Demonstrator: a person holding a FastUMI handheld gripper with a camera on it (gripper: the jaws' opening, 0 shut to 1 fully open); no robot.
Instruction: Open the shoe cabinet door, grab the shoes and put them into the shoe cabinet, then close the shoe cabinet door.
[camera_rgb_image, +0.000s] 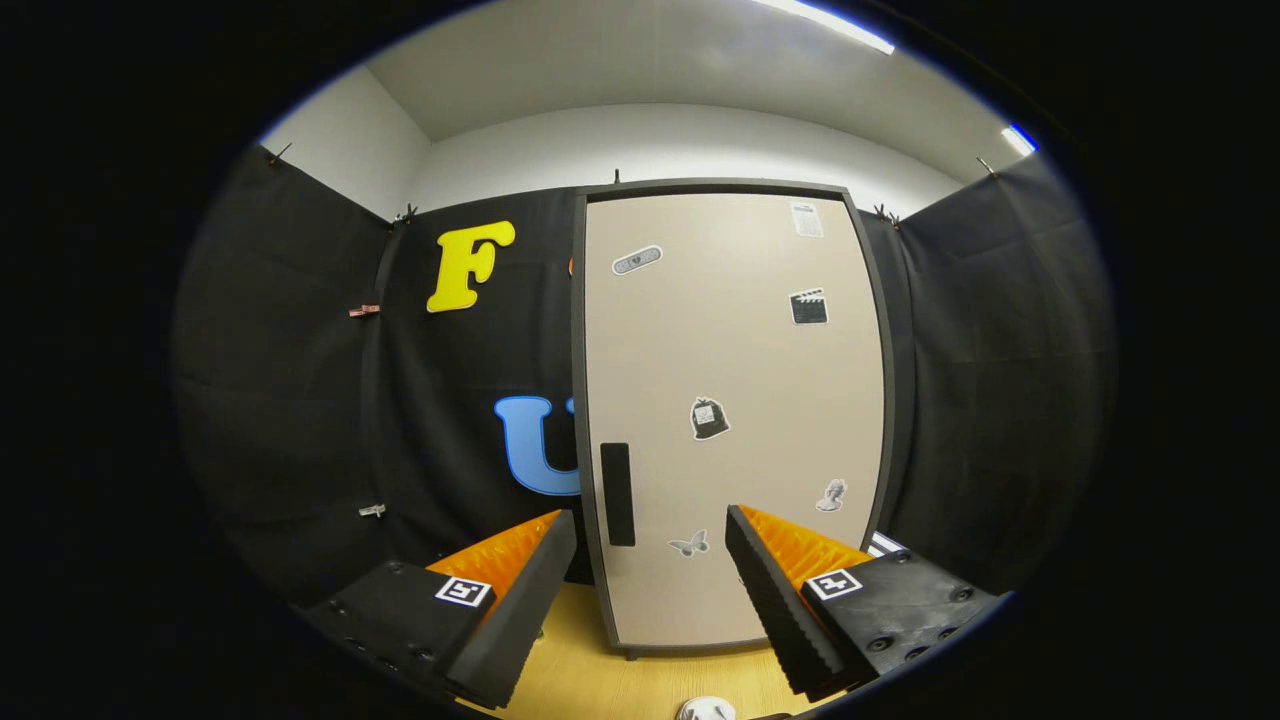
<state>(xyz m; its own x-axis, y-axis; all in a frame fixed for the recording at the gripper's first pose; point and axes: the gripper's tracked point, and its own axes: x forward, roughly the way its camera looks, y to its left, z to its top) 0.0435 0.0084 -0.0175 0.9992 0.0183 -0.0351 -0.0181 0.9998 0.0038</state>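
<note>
Gripper view looks straight at the shoe cabinet (735, 400), which stands upright on a pale wooden floor (580, 670) against the black cloth wall (290, 380) of the booth. Its door (740, 340) is a light beige panel in a dark frame, and it sits flush in that frame, closed. A dark vertical handle (617, 494) is set into the door near its lower left edge. Several small stickers (709, 418) are scattered across the panel.

The tool (650, 530) is held spread wide with nothing between its fingers (520, 600). The cabinet is beyond them, apart from both tips. The handle appears just above and inside the left fingertip, and the lower part of the door fills the gap between the two fingers.

On the floor, close under the tool and between the fingers, the top of a white shoe (706, 709) peeks in; too little of it is visible to tell more. It lies on the near side of the cabinet, apart from the door.

A white upper wall and ceiling with strip lights (830, 22) rise above the cloth.
</note>
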